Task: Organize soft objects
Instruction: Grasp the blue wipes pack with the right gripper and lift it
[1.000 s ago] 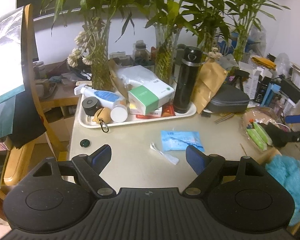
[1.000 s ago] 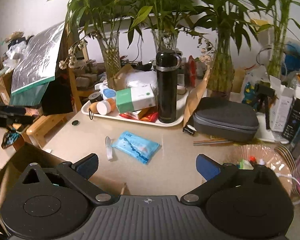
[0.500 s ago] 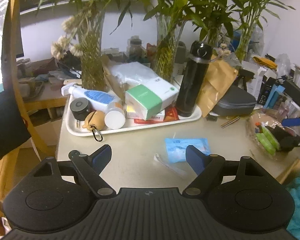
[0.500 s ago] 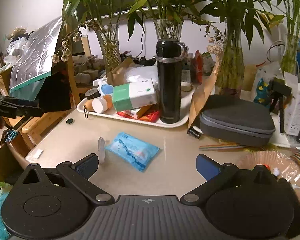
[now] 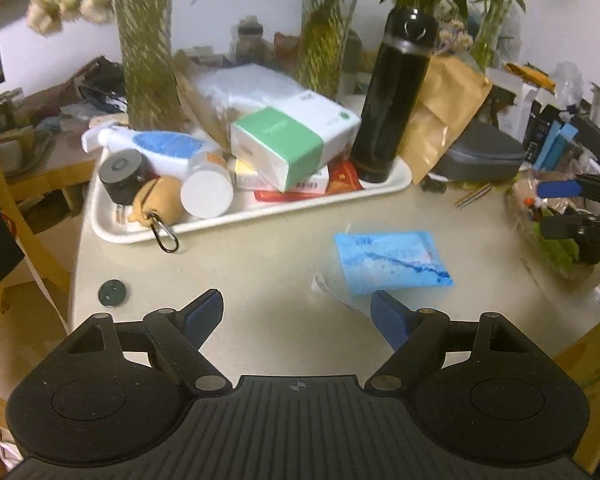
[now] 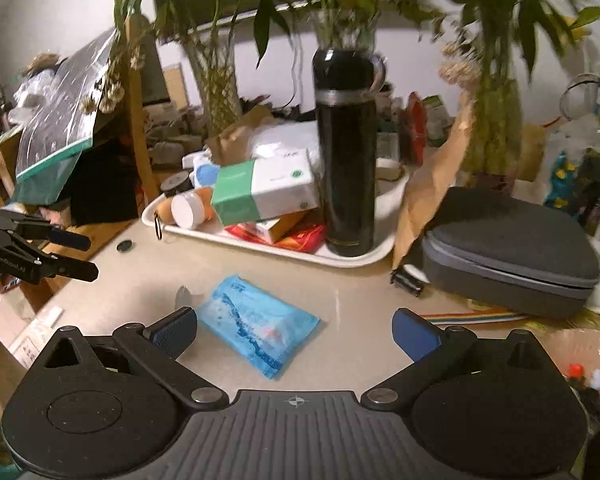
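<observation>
Your right claw hangs spread wide over the worktop, nothing between its pads. The blue pack lies flat just ahead, nearer the left pad. At twelve o'clock the black flask stands upright on the white tray. At two o'clock sits the grey case. At nine o'clock your left claw reaches in.

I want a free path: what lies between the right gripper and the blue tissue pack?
Nothing. In the right wrist view the blue tissue pack lies on bare table just ahead of the open right gripper.
</observation>
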The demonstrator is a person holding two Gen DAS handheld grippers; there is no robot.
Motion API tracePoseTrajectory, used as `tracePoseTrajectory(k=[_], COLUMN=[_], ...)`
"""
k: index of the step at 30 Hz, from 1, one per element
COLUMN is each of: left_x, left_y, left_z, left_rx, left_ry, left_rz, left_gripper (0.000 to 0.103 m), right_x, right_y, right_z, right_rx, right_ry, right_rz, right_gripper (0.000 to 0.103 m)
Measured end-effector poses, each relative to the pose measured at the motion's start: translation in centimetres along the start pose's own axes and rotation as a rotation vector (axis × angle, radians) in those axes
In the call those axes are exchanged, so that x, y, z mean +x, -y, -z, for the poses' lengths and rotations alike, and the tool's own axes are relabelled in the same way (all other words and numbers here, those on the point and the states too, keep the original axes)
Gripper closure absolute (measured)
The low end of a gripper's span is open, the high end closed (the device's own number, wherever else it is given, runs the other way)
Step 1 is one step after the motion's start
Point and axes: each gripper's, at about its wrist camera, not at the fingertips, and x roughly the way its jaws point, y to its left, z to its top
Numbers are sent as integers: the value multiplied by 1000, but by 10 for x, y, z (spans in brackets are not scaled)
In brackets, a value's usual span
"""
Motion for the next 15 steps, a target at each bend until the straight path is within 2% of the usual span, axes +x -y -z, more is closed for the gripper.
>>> tracePoseTrajectory(k=[5, 15], left_x=[11, 10], left_y=[-2, -8], left_z=[1, -4], left_rx=[6, -12], left_ry=[-31, -37], left_rz=[-12, -67], left_gripper=[22, 22], right_x=[36, 100], right_y=[3, -10], right_z=[1, 6], right_rx=[-59, -247], right_ry=[-42, -113], right_rz=[-11, -148], right_gripper=[0, 0])
